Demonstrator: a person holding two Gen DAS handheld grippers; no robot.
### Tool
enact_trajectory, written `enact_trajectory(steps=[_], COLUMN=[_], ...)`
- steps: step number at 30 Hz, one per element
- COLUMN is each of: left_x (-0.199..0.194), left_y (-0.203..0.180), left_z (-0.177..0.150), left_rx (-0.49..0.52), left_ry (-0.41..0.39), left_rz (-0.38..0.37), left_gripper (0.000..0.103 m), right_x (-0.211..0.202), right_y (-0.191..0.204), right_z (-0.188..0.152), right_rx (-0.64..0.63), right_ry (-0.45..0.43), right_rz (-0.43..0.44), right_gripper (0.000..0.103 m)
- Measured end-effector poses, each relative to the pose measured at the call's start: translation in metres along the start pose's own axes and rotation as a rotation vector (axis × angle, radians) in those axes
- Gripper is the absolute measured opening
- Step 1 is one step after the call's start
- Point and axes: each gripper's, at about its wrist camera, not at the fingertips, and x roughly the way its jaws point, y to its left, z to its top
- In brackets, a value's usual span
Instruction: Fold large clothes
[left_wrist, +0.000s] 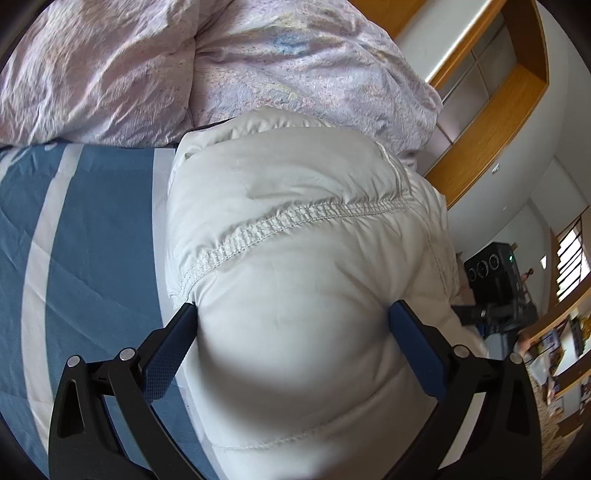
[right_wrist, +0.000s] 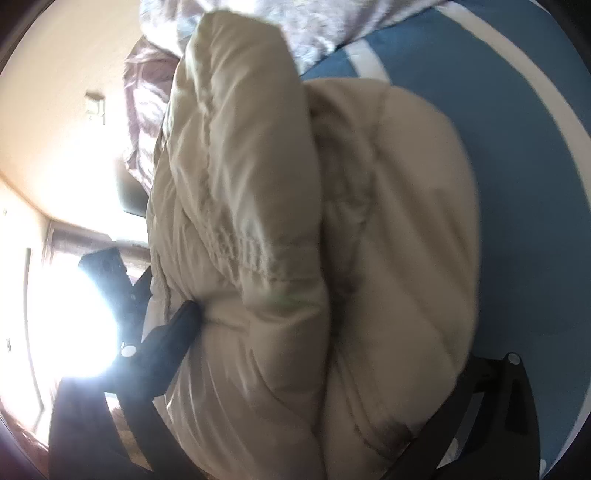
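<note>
Both grippers clamped a puffy white jacket over a blue-and-white striped sheet.

In the left wrist view the left gripper (left_wrist: 293, 317) pinched the jacket (left_wrist: 295, 236) between its blue pads (left_wrist: 166, 354), the padding bulging from between them toward 12 o'clock, with a stitched seam running from 9 toward 2 o'clock. The sheet (left_wrist: 92, 240) lay at 9 o'clock and a pink quilt (left_wrist: 184, 66) at 12 o'clock. In the blurred right wrist view the right gripper (right_wrist: 332, 332) held the jacket (right_wrist: 277, 221) too; only its finger (right_wrist: 181, 325) at 8 o'clock showed, pressed into the fabric, the other hidden. No writing was legible.
</note>
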Motion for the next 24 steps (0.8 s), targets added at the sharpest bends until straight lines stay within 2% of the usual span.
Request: enact_trajectory(steps=[2, 4, 6, 9, 12, 18, 24], left_x=[-0.001, -0.003, -0.008, -0.014, -0.023, -0.054, -0.092], left_y=[0.001, 0.0, 0.0, 0.003, 0.005, 0.018, 0.051], left_z=[-0.001, -0.002, -0.003, 0.0, 0.004, 0.013, 0.021], left_rx=[-0.023, -0.034, -0.04, -0.059, -0.05, -0.054, -0.117], left_ry=[-0.009, -0.029, -0.046, -0.063, -0.087, -0.16, -0.268], left_rz=[-0.018, -0.027, -0.033, -0.05, -0.043, -0.017, 0.049], left_gripper=[0.102, 0.097, 0.09, 0.079, 0.073, 0.069, 0.069], right_x=[0.004, 0.005, 0.004, 0.003, 0.008, 0.032, 0.072], right_y=[0.001, 0.004, 0.008, 0.013, 0.023, 0.051, 0.092], right_z=[0.0, -0.002, -0.004, -0.007, -0.005, 0.016, 0.054], right_rx=[-0.008, -0.031, -0.059, -0.094, -0.127, -0.186, -0.256], right_ry=[-0.009, -0.027, -0.055, -0.08, -0.094, -0.092, -0.046], right_rz=[0.022, 0.038, 0.069, 0.097, 0.131, 0.172, 0.191], right_gripper=[0.101, 0.098, 0.084, 0.069, 0.061, 0.056, 0.055])
